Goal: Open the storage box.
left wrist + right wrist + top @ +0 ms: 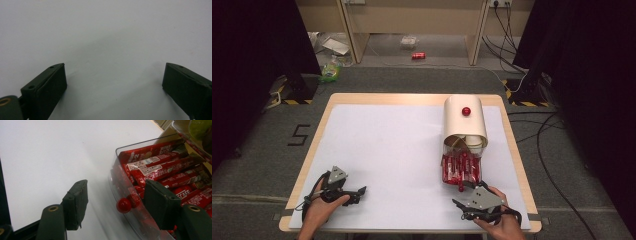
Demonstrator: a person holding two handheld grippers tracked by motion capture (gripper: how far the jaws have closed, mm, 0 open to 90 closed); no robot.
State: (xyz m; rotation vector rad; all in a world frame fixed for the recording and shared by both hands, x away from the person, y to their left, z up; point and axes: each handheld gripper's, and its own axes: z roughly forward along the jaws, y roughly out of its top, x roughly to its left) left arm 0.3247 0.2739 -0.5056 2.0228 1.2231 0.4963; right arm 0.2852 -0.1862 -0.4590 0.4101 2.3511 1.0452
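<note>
A cream, round-topped box (pixel 464 125) with a red knob (pixel 466 111) on top stands at the table's right. Out of its near side sticks a clear drawer (pixel 461 169) (pixel 117 173) full of red coffee sachets (pixel 160 170). A small red knob (pixel 123 205) (pixel 460 187) sits on the drawer's clear front. My right gripper (pixel 463 196) (pixel 116 186) is open right at that front, one jaw on each side of the knob, neither pad touching it. My left gripper (pixel 358 194) (pixel 113 66) rests open on the white sheet at the front left, nothing between its jaws.
A white sheet (pixel 392 150) covers the wooden table (pixel 324 120), whose right edge runs close beside the box and drawer. On the floor beyond the table lie a red can (pixel 418 55), bags and cables.
</note>
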